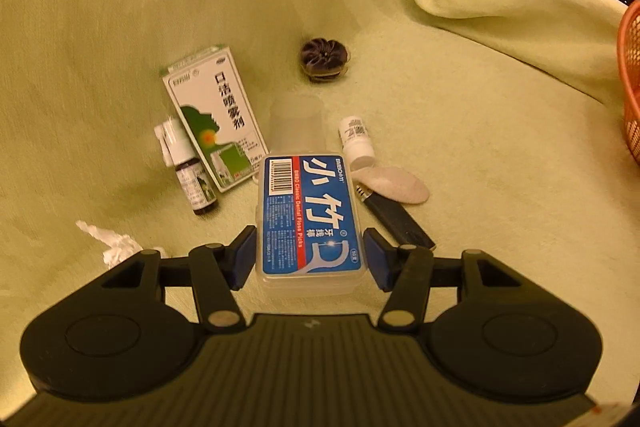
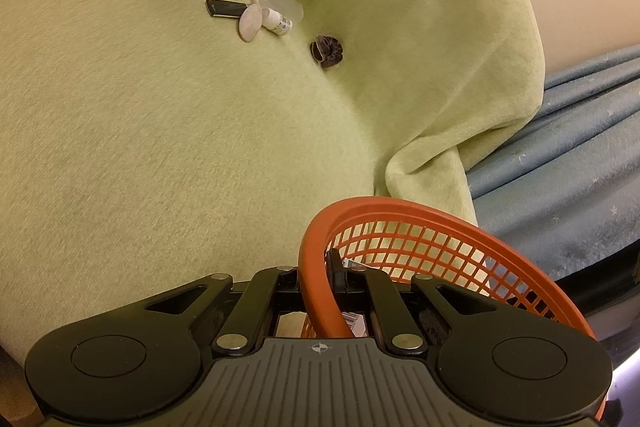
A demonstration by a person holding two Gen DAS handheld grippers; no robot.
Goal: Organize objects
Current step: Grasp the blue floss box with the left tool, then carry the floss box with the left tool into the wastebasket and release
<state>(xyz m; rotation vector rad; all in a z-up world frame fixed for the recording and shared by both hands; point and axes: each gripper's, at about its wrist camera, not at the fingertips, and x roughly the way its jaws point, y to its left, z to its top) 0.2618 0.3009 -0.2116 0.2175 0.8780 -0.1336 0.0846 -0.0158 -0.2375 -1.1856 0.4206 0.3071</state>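
floss pick box (image 1: 310,217) is clamped across its width by the left gripper (image 1: 310,259), lifted clear of the clutter for binning. orange basket (image 2: 320,291) is pinned at its rim by the right gripper (image 2: 320,283) (jaws together on it) so it stays steady.

Each gripper is built of matte black plastic: two rounded lobes, angled link bars pinned by silver rivets, and a ribbed grey centre plate. Blue pads are fitted to the left gripper (image 1: 310,257); a small crosshair mark is printed on the right gripper (image 2: 320,279).
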